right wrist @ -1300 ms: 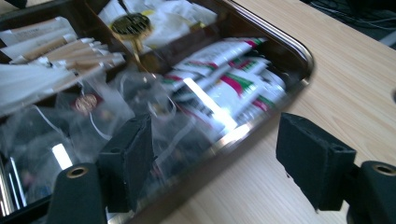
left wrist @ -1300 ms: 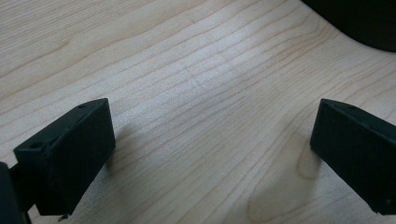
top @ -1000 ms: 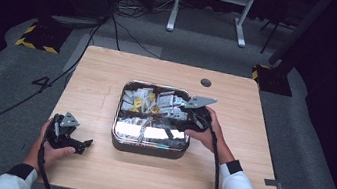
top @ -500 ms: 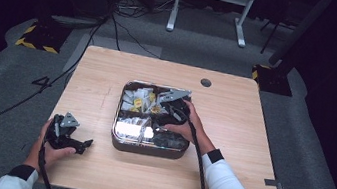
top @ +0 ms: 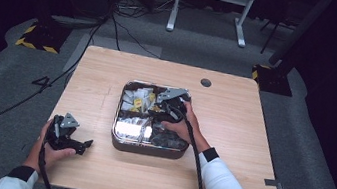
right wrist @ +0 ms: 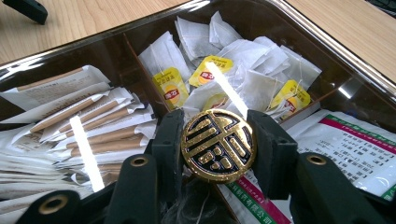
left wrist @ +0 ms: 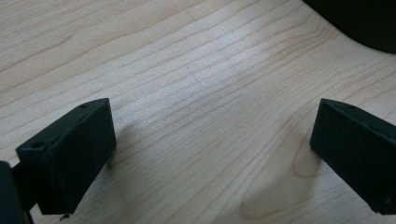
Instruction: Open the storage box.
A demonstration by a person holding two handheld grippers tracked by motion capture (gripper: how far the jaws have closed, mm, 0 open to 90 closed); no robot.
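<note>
A square metal box (top: 148,148) with a clear lid stands mid-table. At the lid's centre sits a round black-and-gold knob (right wrist: 218,145). My right gripper (top: 158,114) reaches over the box; its jaws have just been closing and now stand against both sides of the knob, as the right gripper view (right wrist: 218,154) shows. Under the lid lie yellow-tagged tea bags (right wrist: 205,74), paper sticks (right wrist: 93,116) and printed sachets (right wrist: 359,149). My left gripper (top: 82,145) rests on the table at the front left, jaws wide open over bare wood (left wrist: 210,154).
The wooden table (top: 236,135) has a cable hole (top: 205,83) at the back. Cables trail from both grippers toward the front edge. A dark object's edge (left wrist: 364,23) lies beyond the left gripper. Grey carpet and a white stand (top: 210,4) lie behind the table.
My right hand moved left from the box's right side to its middle, and its jaws came in around the lid's knob. The left gripper stayed where it was.
</note>
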